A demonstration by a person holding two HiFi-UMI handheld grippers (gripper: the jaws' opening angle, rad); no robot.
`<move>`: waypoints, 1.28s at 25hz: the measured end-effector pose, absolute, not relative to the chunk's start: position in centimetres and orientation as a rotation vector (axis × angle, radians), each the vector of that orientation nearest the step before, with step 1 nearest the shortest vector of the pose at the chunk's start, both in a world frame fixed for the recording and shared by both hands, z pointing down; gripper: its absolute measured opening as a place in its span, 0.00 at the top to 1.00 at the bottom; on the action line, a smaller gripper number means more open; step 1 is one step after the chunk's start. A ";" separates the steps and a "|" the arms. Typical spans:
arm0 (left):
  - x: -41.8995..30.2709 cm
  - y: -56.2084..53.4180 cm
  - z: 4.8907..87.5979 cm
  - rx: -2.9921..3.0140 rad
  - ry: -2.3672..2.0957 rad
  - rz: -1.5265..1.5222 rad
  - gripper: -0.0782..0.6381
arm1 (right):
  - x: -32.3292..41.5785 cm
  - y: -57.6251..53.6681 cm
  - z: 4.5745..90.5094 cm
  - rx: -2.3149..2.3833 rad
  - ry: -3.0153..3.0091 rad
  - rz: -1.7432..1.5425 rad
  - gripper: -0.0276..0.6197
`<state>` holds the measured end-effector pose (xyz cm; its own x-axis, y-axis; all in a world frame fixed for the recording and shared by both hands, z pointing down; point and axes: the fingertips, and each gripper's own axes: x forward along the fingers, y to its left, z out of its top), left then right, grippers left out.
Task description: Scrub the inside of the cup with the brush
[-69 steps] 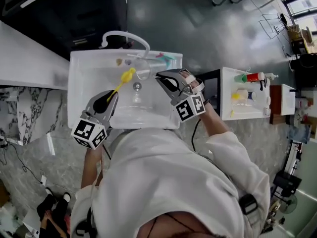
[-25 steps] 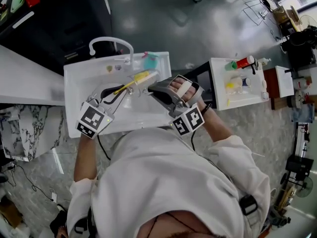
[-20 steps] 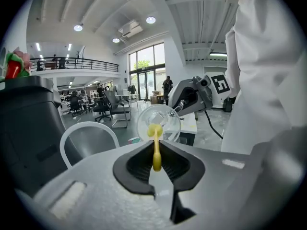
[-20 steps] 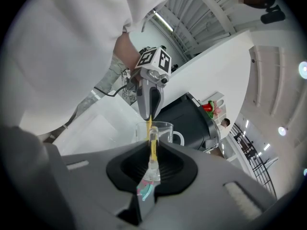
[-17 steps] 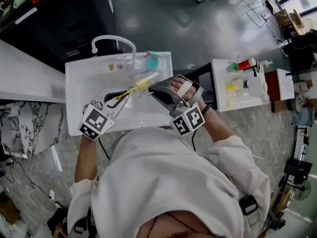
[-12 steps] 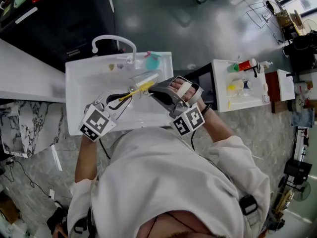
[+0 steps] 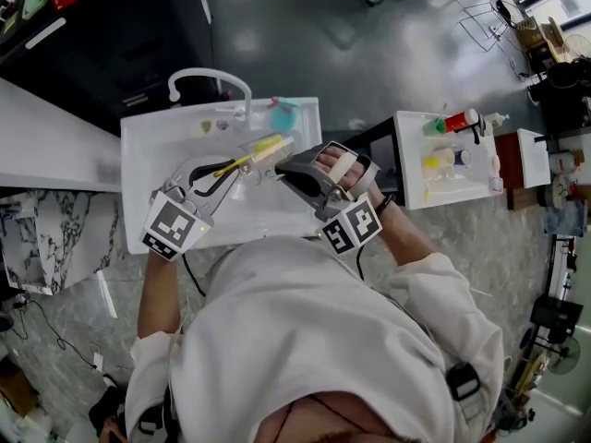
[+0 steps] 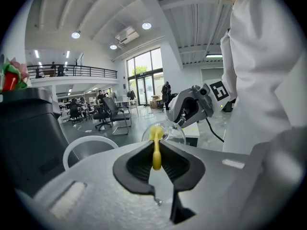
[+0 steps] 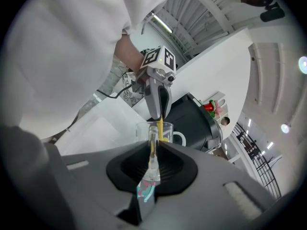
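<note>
1. The yellow brush (image 7: 246, 161) is gripped by its handle between the jaws of the left gripper (image 8: 156, 146), which are closed tightly on it.
2. The clear cup (image 9: 155, 128) is held by its wall, which is clamped between the narrow jaws of the right gripper (image 9: 152, 152).
3. The cup is seen tilted above the white sink (image 7: 148, 146), with its mouth turned towards the left gripper.
4. The head of the brush is placed inside the cup.
5. A white tap (image 7: 209, 76) is seen at the far edge of the sink.
</note>
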<state>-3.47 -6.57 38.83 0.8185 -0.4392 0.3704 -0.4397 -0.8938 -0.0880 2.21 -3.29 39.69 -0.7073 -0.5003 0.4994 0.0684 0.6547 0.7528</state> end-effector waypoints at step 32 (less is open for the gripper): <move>-1.7 -5.6 38.7 2.997 -0.661 0.646 0.84 | 3.1 -3.0 40.3 0.261 -2.185 -1.006 0.92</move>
<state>-1.72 -5.64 38.70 0.8263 -0.4017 0.3948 -0.4038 -0.9112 -0.0818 3.07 -2.96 40.27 -0.7302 -0.4455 0.5180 0.1041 0.6768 0.7287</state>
